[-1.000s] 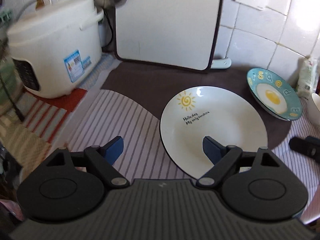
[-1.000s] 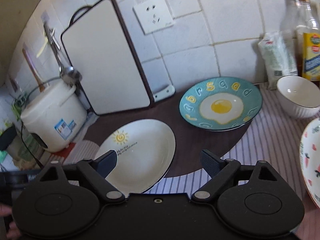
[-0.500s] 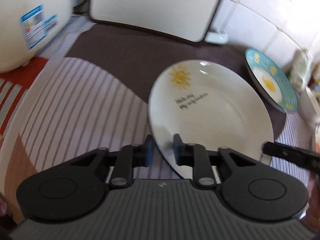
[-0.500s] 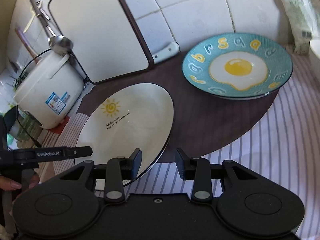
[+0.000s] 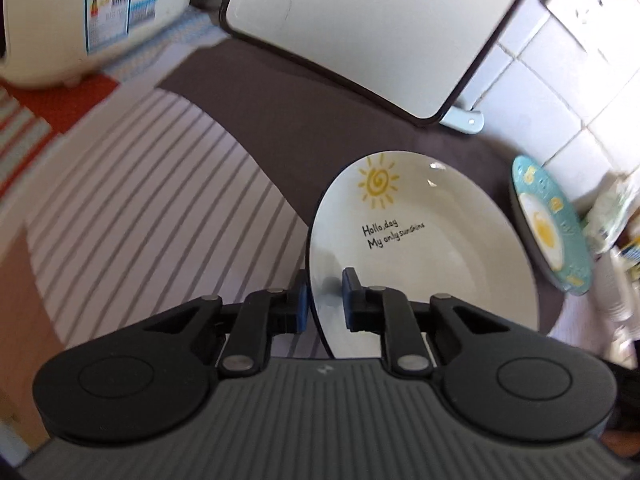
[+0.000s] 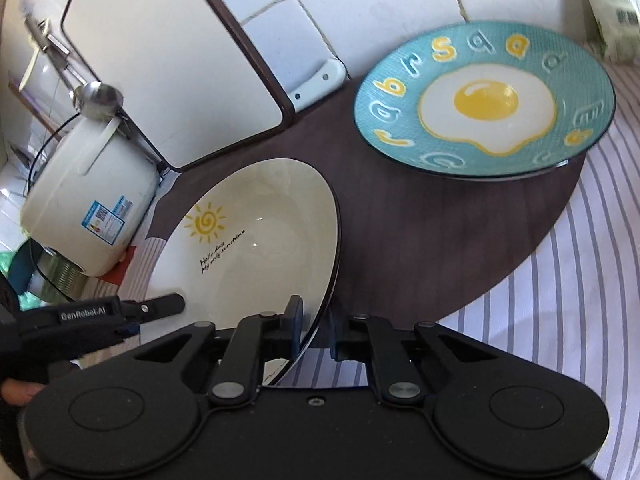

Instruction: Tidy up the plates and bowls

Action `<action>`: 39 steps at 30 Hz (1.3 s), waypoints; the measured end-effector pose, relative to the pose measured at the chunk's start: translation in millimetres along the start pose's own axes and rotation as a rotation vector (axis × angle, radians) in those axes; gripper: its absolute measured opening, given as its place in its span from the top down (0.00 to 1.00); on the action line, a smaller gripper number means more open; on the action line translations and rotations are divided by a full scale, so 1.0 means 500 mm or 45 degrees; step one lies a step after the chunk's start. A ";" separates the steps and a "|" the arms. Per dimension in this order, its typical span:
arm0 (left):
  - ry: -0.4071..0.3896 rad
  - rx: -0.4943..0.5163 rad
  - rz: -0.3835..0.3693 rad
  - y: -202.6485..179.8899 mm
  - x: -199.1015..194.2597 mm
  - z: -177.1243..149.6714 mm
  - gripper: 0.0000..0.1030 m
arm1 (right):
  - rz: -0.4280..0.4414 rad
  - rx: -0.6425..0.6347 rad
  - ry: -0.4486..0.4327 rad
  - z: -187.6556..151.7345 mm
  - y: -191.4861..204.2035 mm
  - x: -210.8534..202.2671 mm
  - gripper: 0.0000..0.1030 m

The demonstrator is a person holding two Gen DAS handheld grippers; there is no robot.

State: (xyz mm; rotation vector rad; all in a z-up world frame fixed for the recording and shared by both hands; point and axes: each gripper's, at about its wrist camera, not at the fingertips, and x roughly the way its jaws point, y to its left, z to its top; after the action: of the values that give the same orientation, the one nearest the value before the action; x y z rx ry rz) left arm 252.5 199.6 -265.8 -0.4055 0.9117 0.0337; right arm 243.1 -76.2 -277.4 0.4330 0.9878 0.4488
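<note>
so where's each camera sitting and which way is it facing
Left wrist: on the left gripper, looking down along its fingers at the sun plate, whose left rim they pinch; only that gripper shows.
Right wrist: on the right gripper, looking down at the same plate's right rim, pinched; the left gripper and a fingertip show at left.
Shared: sun plate, egg plate, cutting board, rice cooker.
</note>
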 end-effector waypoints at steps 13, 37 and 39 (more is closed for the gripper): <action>-0.026 0.220 -0.019 -0.069 -0.087 -0.015 0.85 | 0.008 -0.067 -0.034 -0.024 -0.009 -0.094 0.80; 0.181 0.450 -0.230 -0.249 -0.080 -0.125 0.85 | -0.189 0.105 -0.091 -0.143 -0.141 -0.303 0.80; 0.192 0.456 -0.231 -0.255 -0.071 -0.128 0.85 | -0.198 0.124 -0.094 -0.147 -0.150 -0.302 0.80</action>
State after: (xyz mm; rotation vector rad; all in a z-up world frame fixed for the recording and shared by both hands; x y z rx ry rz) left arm 207.1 64.0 -231.0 -0.1563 1.0034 -0.3258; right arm 119.8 -209.9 -248.7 0.4532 0.9662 0.2438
